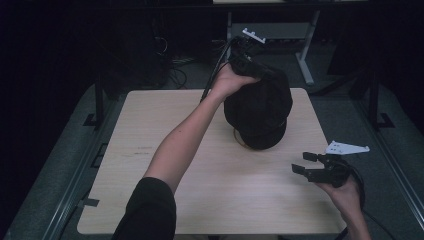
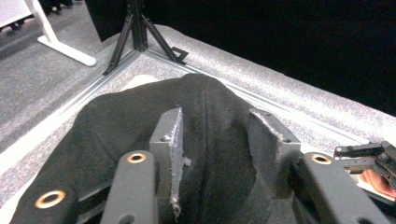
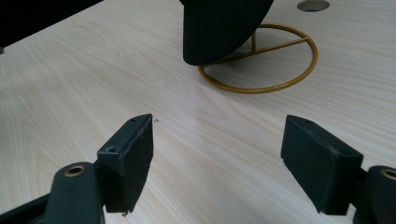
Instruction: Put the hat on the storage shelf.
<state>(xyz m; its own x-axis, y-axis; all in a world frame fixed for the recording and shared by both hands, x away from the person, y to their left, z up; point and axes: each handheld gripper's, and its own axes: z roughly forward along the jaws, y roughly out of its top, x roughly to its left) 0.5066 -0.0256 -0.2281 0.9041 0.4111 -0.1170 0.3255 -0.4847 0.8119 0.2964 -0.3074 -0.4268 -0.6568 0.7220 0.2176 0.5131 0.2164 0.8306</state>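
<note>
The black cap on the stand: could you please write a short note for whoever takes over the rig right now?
Left gripper: at the far side of the black cap, jaws part open astride its fabric; whether the pads press is unclear.
Right gripper: open, holding nothing, low over the table at its near right.
The cap sits on the gold wire stand at mid-table.
Done: cap on the stand.
Left: probably draw the left gripper clear and check that the cap sits straight.

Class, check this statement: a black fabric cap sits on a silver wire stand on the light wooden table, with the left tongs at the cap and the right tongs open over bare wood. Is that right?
Not quite: the round wire stand is gold-coloured, not silver, as the right gripper view shows. The rest holds: the black fabric cap sits on it on the light wooden table, the left tongs are at the cap, and the right tongs are open over bare wood.
</note>
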